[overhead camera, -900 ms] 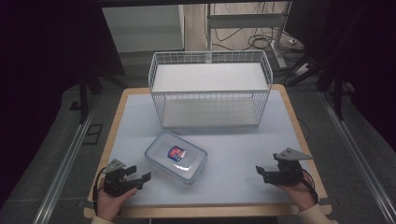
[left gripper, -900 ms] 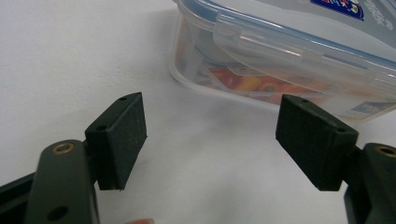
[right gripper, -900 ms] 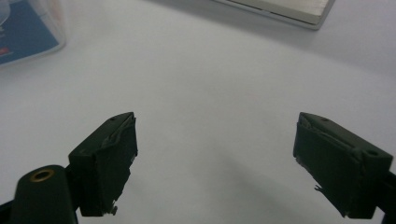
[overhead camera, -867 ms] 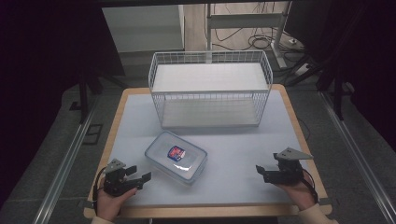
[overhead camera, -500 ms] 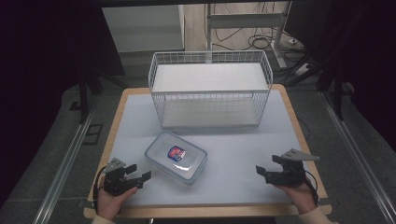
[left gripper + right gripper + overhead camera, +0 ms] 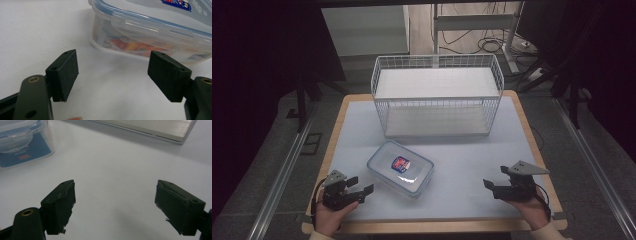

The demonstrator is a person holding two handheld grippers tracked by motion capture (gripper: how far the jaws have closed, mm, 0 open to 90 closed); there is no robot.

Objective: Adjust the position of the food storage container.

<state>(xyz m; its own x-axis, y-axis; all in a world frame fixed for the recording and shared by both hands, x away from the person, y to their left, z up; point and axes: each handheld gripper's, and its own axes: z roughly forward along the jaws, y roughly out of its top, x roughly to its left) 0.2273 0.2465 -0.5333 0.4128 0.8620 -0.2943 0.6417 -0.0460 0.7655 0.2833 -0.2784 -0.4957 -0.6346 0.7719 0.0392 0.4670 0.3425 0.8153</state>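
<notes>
We see clear plastic food container (image 6: 400,168) with blue-edged snap lid lying on white table mat (image 6: 462,150), just in front of wire basket (image 6: 437,95), lid shut, coloured contents inside. Left gripper (image 6: 357,191) near container's front-left corner, not touching; jaws spread wide, nothing between. Right gripper (image 6: 492,186) well apart from container, on its right; jaws also spread, empty. We judge work barely begun: container not yet grasped, basket empty; approach, grip and likely move into basket all remain.
</notes>
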